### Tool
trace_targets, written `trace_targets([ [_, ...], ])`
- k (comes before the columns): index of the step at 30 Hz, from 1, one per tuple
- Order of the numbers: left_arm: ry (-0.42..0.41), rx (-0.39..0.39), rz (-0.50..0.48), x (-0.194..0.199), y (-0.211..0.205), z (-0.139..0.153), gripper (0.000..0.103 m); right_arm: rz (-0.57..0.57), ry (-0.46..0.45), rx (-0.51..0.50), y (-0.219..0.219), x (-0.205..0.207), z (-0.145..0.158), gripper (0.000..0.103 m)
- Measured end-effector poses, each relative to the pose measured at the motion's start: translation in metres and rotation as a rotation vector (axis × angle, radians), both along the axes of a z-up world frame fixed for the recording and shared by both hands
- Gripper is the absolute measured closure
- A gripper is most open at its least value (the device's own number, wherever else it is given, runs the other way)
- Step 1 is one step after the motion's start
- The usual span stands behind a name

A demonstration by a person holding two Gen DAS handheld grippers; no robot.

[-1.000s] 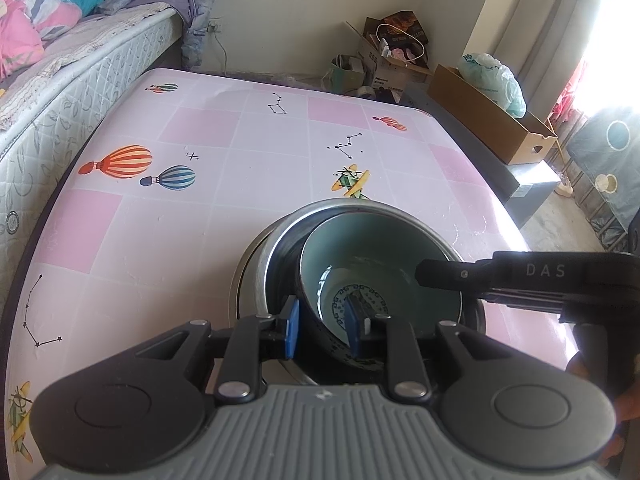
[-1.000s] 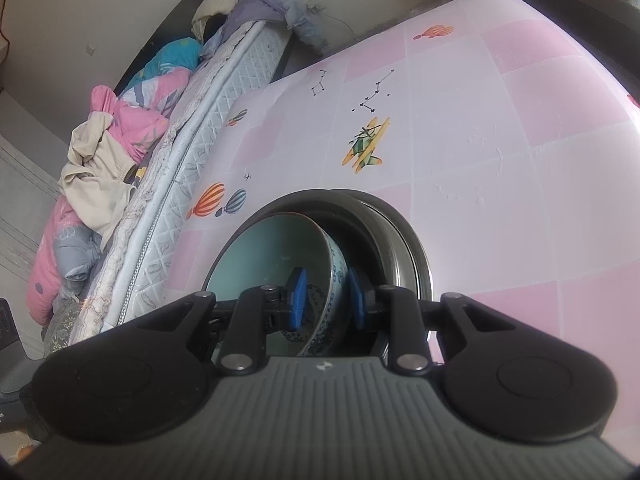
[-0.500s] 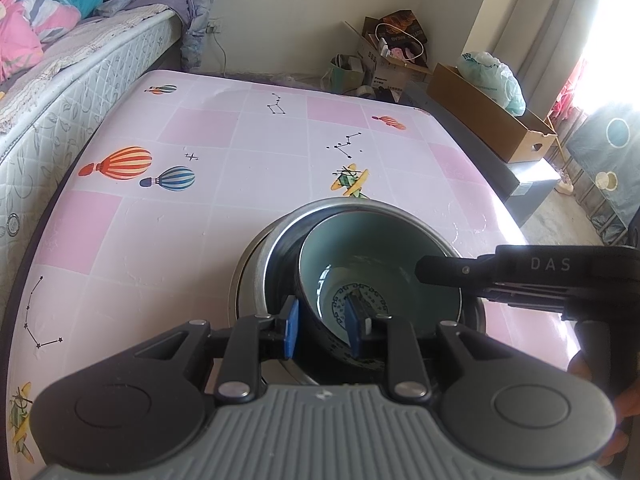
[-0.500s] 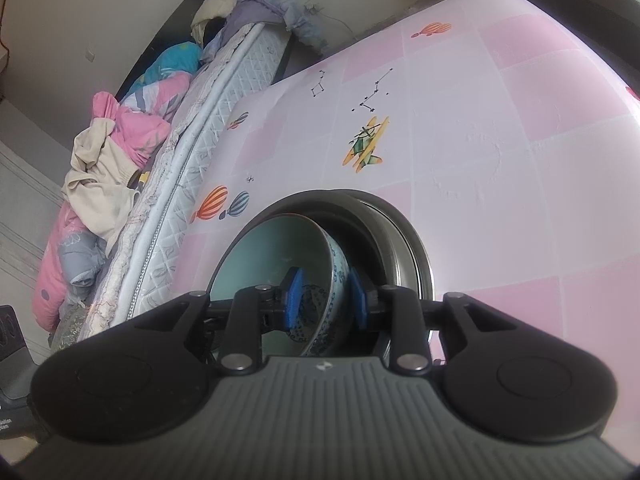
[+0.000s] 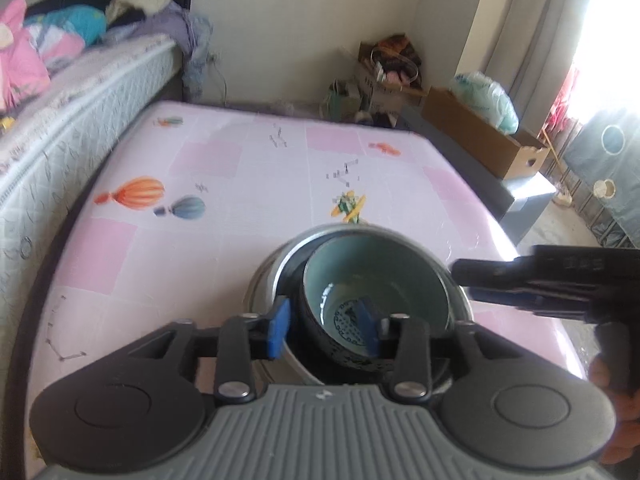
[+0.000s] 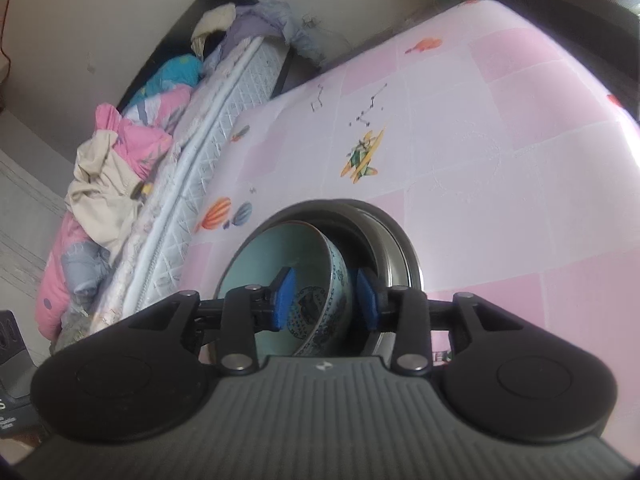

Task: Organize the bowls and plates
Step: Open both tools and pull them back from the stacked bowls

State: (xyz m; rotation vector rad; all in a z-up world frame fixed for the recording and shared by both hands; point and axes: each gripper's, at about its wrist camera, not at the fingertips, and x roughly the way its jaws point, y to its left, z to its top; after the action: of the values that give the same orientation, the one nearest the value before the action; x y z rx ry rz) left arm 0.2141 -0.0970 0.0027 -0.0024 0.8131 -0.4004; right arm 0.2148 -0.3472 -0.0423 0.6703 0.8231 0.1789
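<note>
Both grippers' jaws have just been opening: left gripper (image 5: 324, 330) and right gripper (image 6: 326, 300) now straddle the rim of the pale-green ceramic bowl (image 5: 372, 280), pads clear. The bowl sits released, directly ahead, nested in the round steel basin (image 5: 276, 272) on the pink-tiled desk (image 5: 240, 200); placement looks complete.

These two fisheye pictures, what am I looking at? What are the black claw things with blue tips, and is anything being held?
No robot here: a person holds a hand tool with two fingers in each hand, and a camera on each tool looks forward along them. One picture is from the left gripper, the other from the right gripper, which also shows at the right edge of the left view. On the pink patterned table a pale green bowl sits inside a metal bowl. Each gripper straddles the green bowl's rim, one blue pad inside and one outside. Both sets of jaws have just been opening, and gaps show at the pads, so the bowl looks released, not held. A bed stands beside the table.
</note>
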Motion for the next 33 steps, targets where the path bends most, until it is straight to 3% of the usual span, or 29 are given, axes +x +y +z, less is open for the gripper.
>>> trace_targets([
  [2,-0.030,0.003,-0.001,-0.012,0.006,0.007,0.041,-0.023,-0.039,0.006,-0.007,-0.018,0.012,0.056],
  [7,-0.064,0.006,0.019,-0.042,0.024,0.017,0.018,-0.088,-0.111,-0.044,-0.015,-0.068,0.040,0.039],
  [9,-0.074,0.020,0.055,-0.054,0.031,0.018,0.013,-0.118,-0.132,-0.085,-0.015,-0.087,0.048,0.021],
  [16,-0.083,0.056,0.080,-0.084,0.046,0.016,0.000,-0.142,-0.157,-0.389,0.027,-0.137,0.061,0.003],
  [21,-0.118,0.110,0.112,-0.099,0.047,0.010,0.000,-0.107,-0.145,-0.611,0.071,-0.155,0.055,0.001],
  [28,-0.084,0.129,0.206,-0.096,0.060,-0.017,0.000,-0.103,-0.073,-0.686,0.099,-0.165,0.038,0.001],
  [33,-0.198,0.305,0.290,-0.090,0.060,-0.038,0.000,-0.098,-0.053,-0.690,0.104,-0.166,0.035,0.001],
])
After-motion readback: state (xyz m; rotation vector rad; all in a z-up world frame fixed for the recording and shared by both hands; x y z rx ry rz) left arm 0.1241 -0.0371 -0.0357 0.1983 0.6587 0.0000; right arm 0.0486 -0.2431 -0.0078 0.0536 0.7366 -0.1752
